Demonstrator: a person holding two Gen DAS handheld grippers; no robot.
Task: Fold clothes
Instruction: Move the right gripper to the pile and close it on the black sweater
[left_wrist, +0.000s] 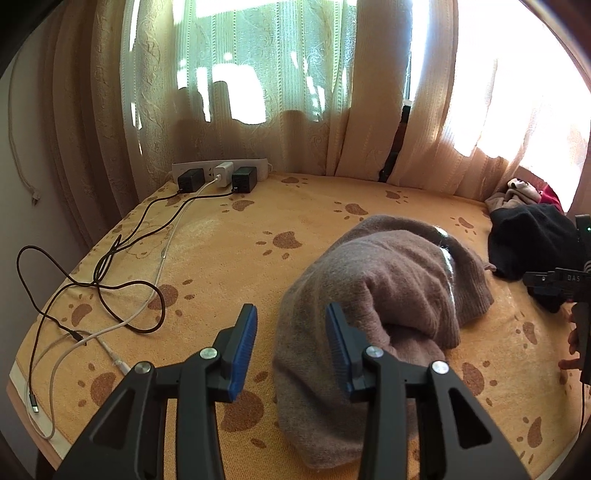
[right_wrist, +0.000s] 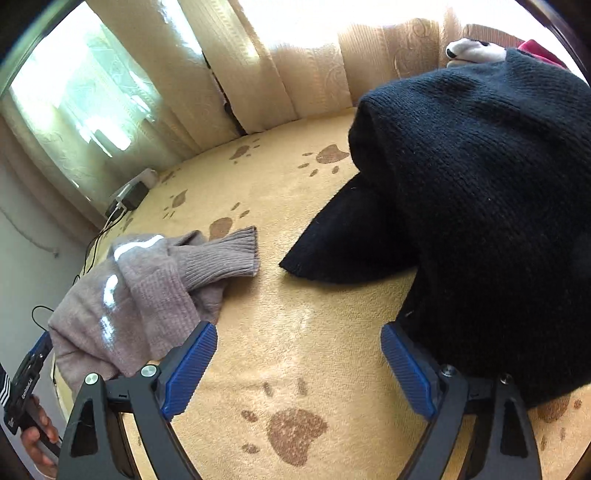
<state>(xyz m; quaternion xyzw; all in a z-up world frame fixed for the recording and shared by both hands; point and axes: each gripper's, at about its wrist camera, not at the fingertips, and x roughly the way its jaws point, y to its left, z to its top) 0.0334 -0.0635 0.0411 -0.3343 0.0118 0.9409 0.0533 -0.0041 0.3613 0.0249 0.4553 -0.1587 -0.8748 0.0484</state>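
lower centre of both frames: left gripper (left_wrist: 291, 345) half-spread, right gripper (right_wrist: 299, 363) wide, nothing held; brown sweater (left_wrist: 388, 295) apparently bundled, black sweater (right_wrist: 480, 206) judged next.

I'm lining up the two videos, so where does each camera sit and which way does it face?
Left wrist: on the left tool, facing the curtained window over the taupe sweater; right tool at the right edge.
Right wrist: on the right tool, angled down at the blanket and black sweater; a hand lower left.
Shared: both sweaters, blanket.
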